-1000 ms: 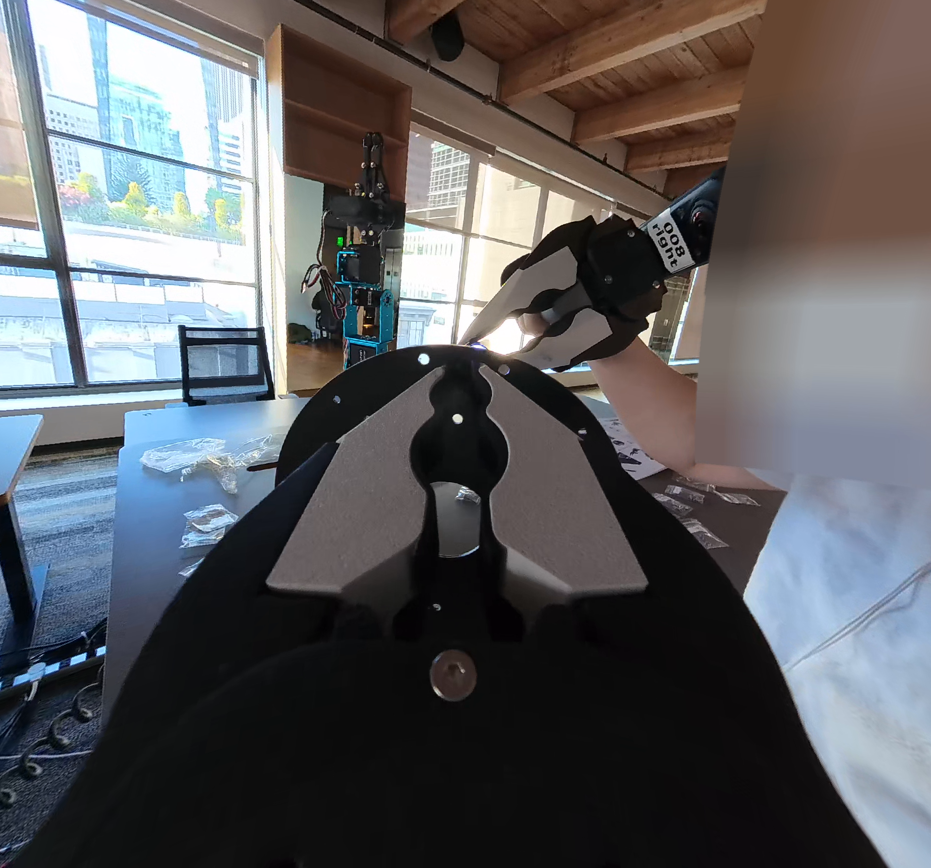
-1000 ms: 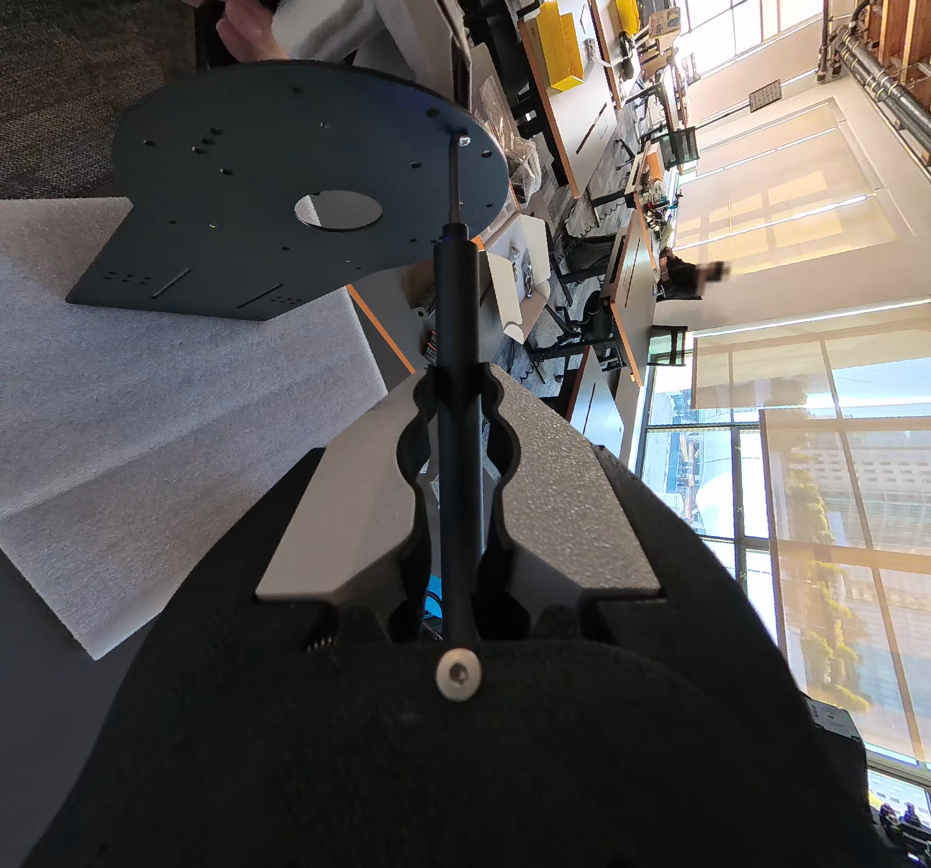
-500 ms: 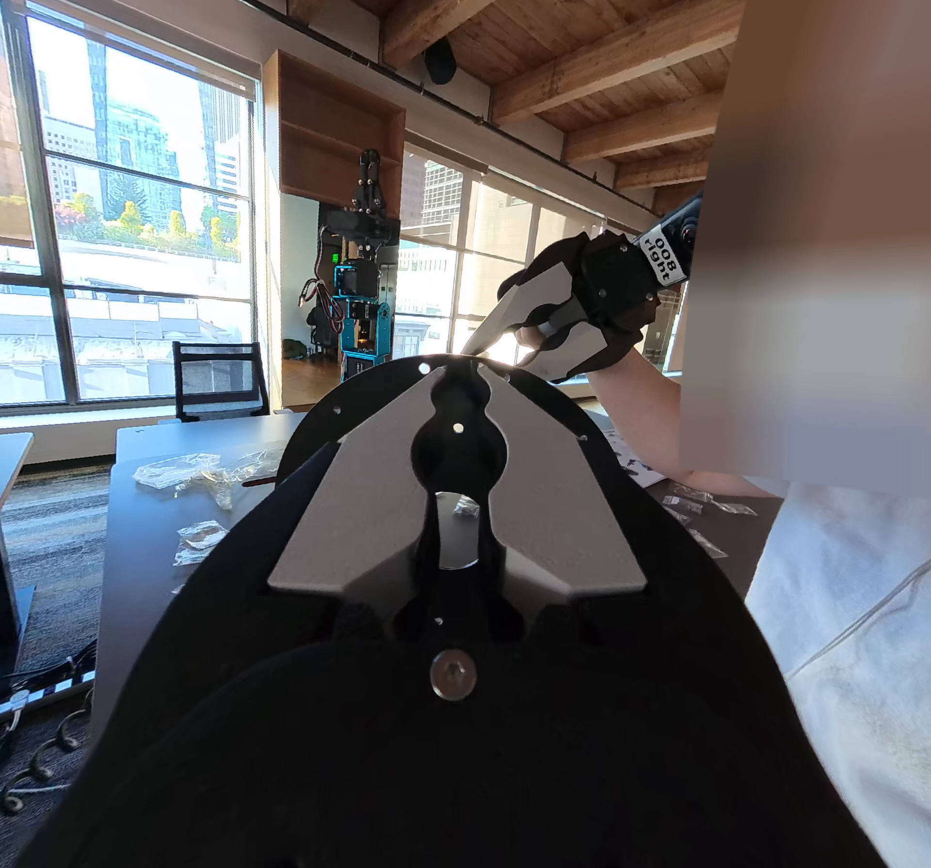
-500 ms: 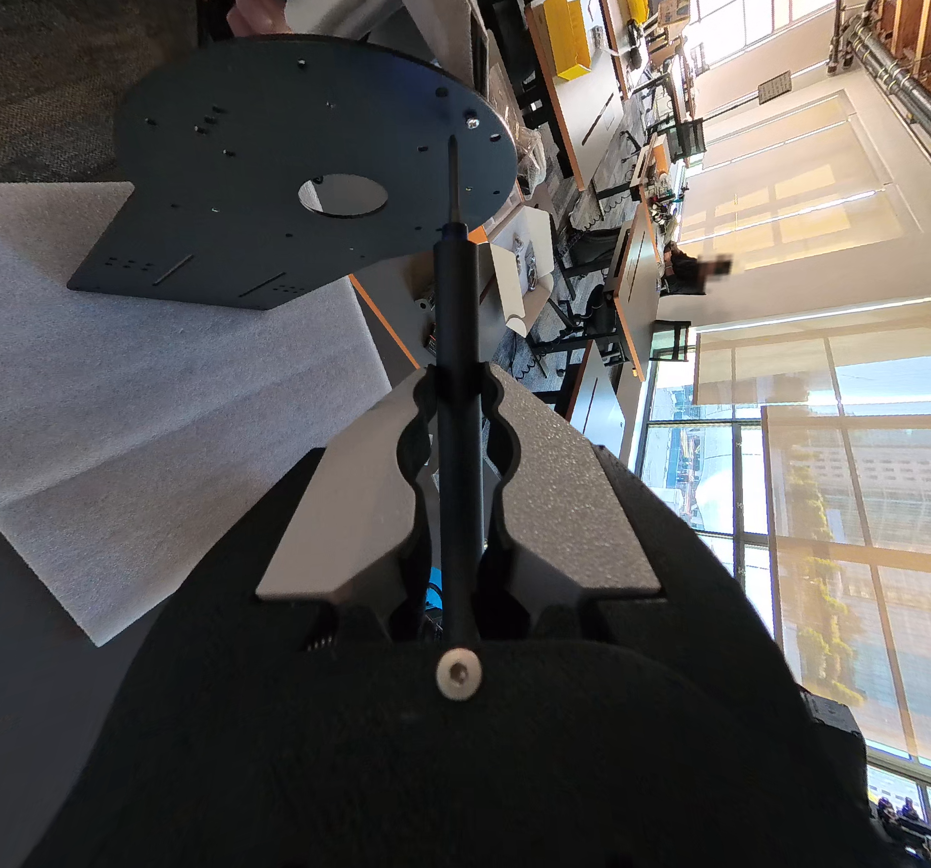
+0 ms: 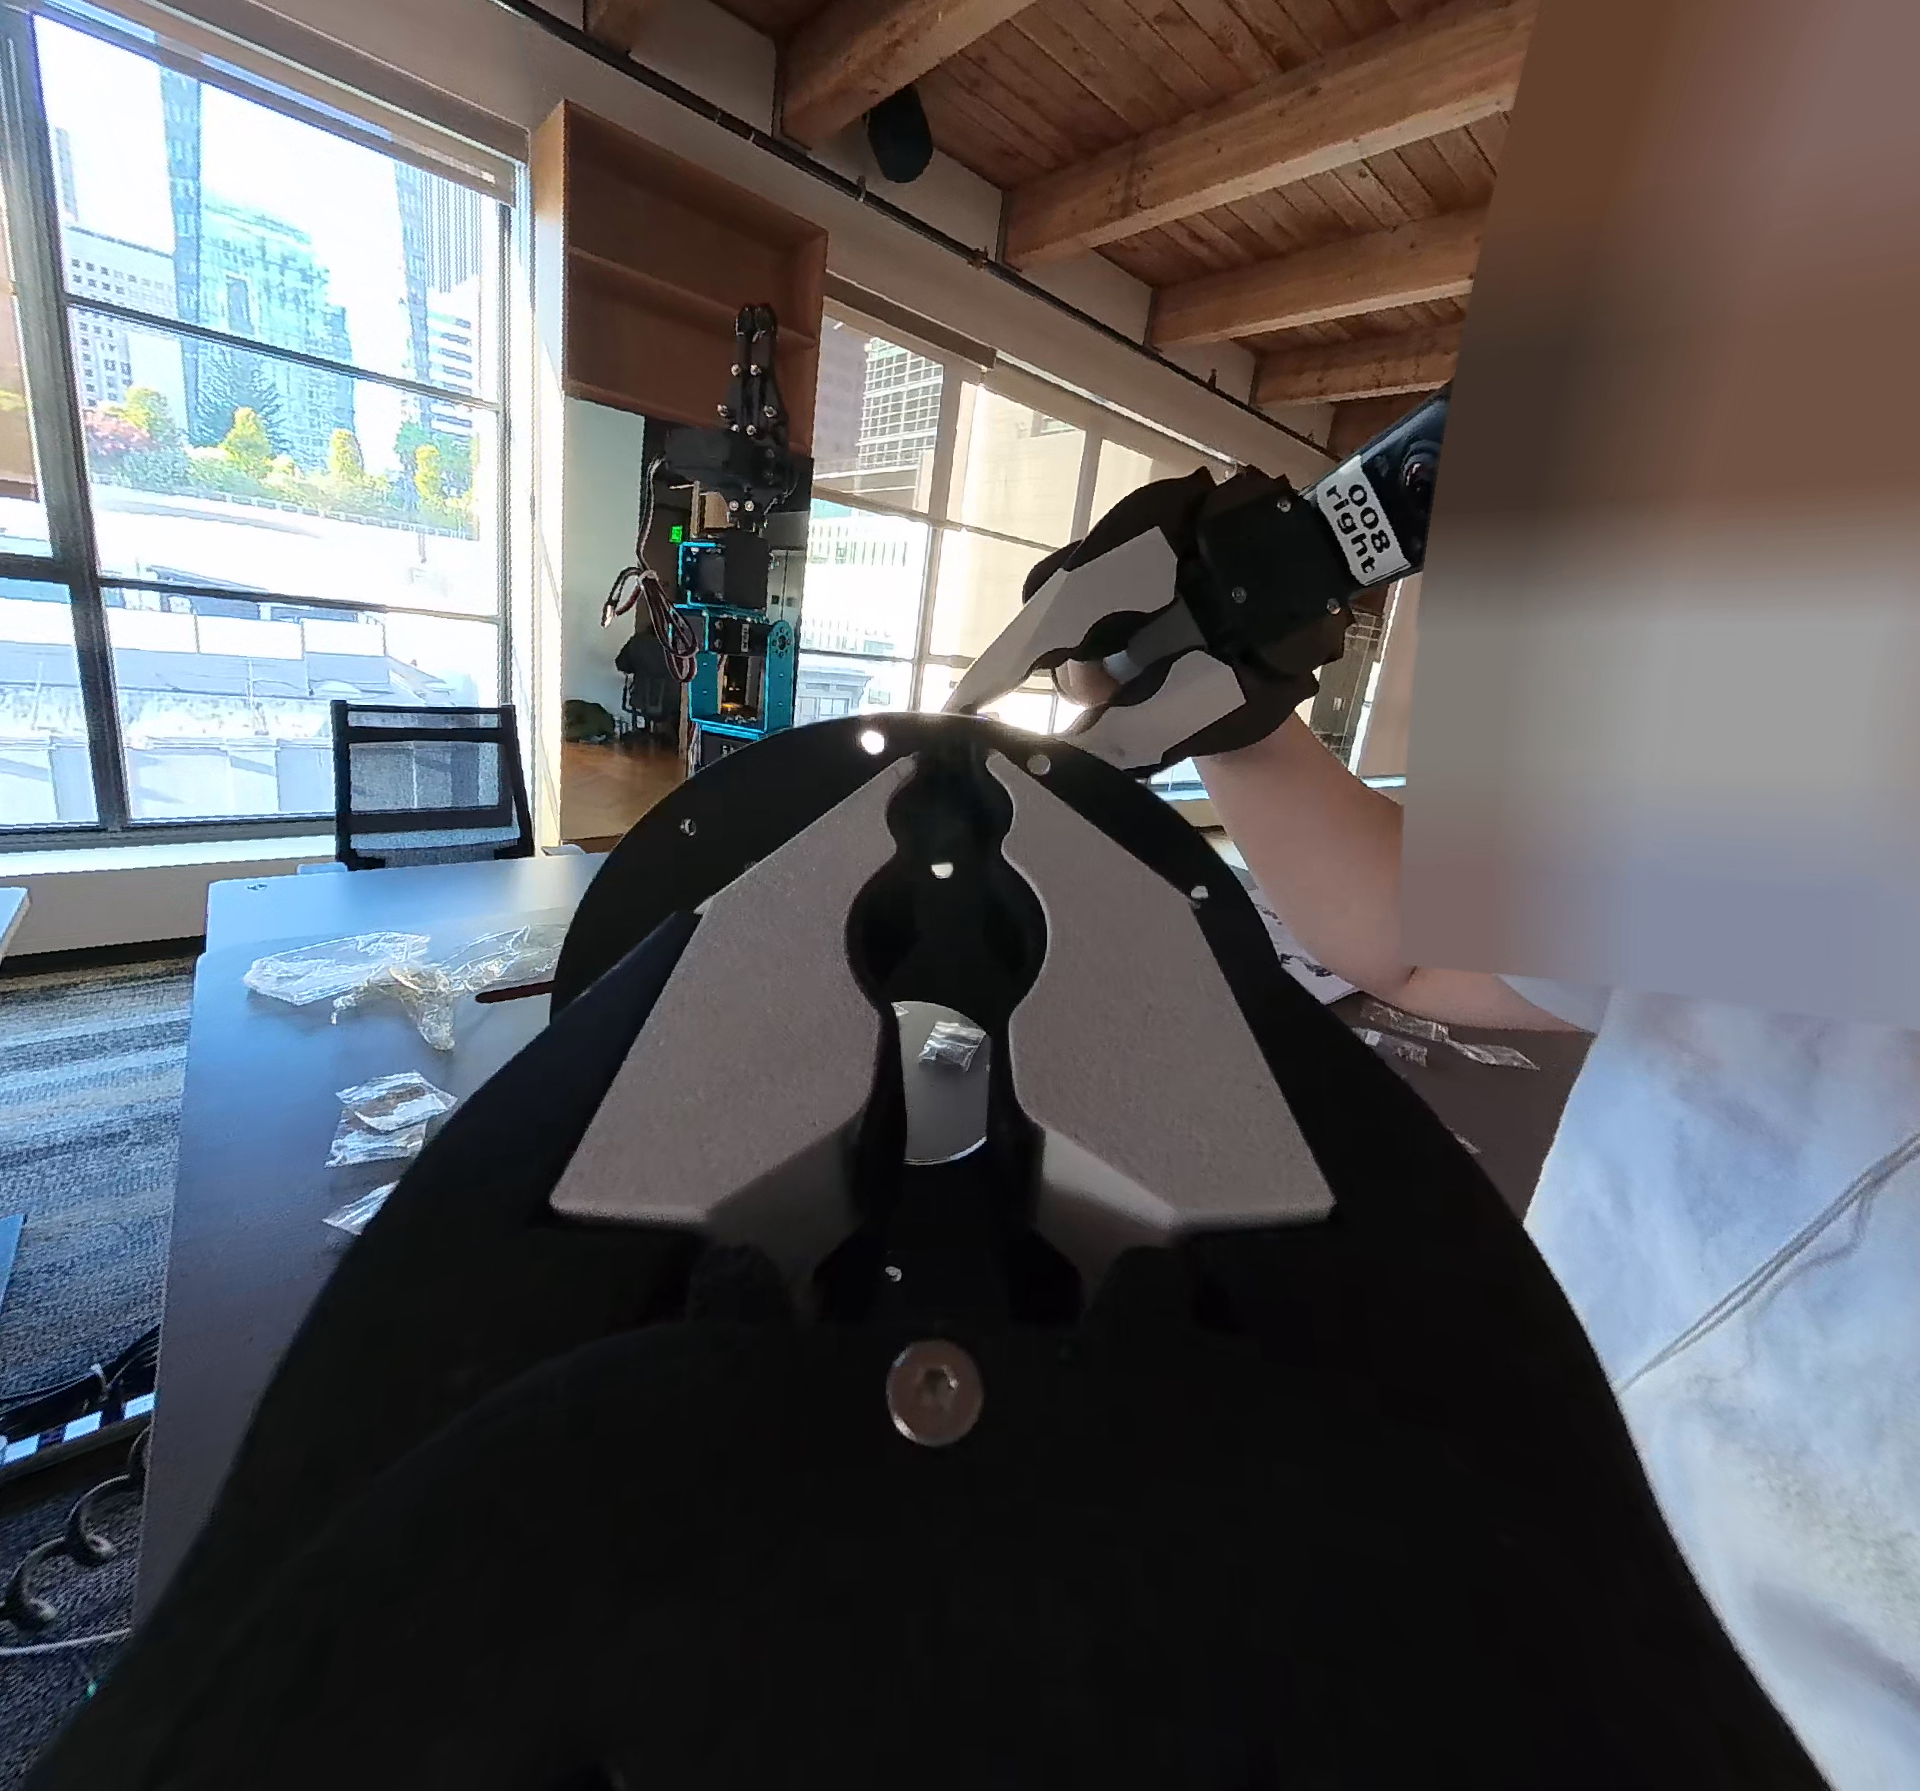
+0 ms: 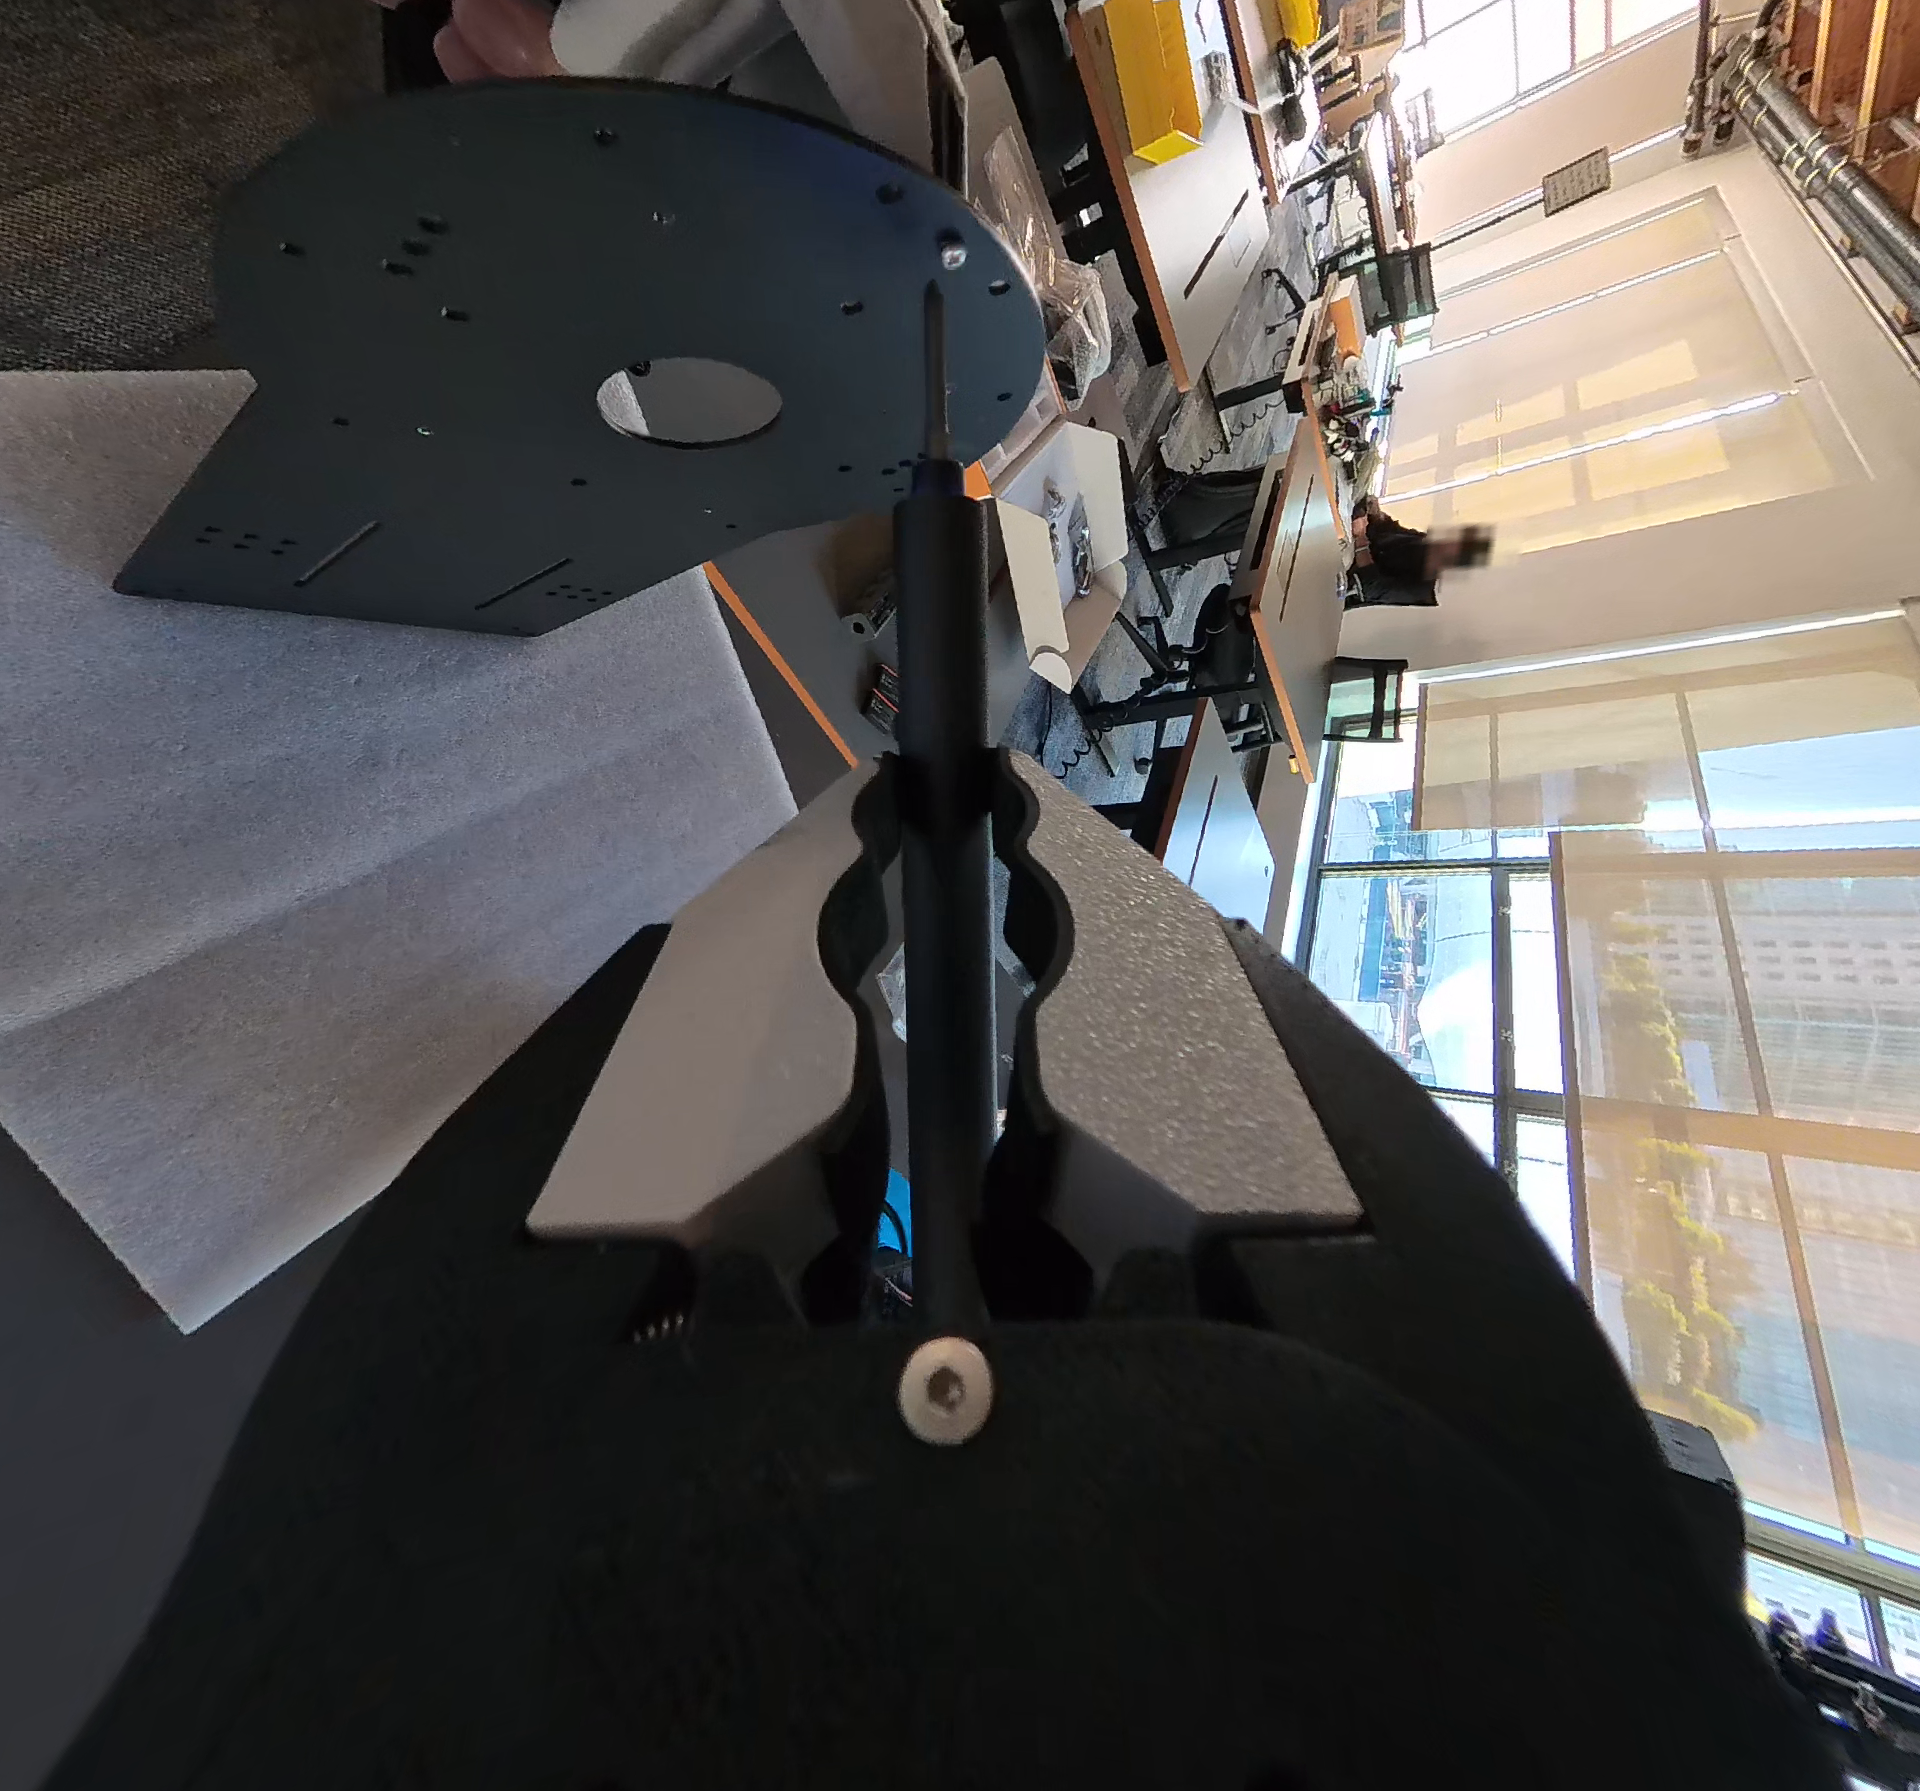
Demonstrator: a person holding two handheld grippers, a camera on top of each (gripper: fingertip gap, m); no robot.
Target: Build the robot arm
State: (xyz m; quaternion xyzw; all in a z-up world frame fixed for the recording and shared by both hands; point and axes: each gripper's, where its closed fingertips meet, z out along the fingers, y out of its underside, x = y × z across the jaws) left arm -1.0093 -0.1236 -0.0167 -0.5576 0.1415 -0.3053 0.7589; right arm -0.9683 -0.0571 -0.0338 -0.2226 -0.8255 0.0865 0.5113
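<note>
My left gripper [image 5: 940, 759] is shut on the rim of a black round plate [image 5: 644, 868] with many small holes and a large centre hole. In the right wrist view the plate [image 6: 499, 307] stands tilted, its straight edge resting on a white foam sheet [image 6: 312, 806]. My right gripper [image 6: 940, 770] is shut on a black screwdriver [image 6: 940, 640]. The screwdriver's tip sits just short of a small silver screw [image 6: 951, 258] near the plate's rim. The right gripper also shows in the left wrist view [image 5: 1029, 713], just behind the plate's top edge.
Clear plastic bags of small parts [image 5: 395, 972] lie on the dark table [image 5: 270, 1066]. A chair [image 5: 426, 785] and a blue robot stand [image 5: 738, 598] are behind it. A person's forearm [image 5: 1309, 868] is at the right. An open cardboard box [image 6: 1070, 536] sits beyond the foam. There is about 9 centimeters between the tips of the two grippers.
The screwdriver tip was on the silver screw one second ago and has since drawn back a little. The plate has shifted slightly in the right wrist view.
</note>
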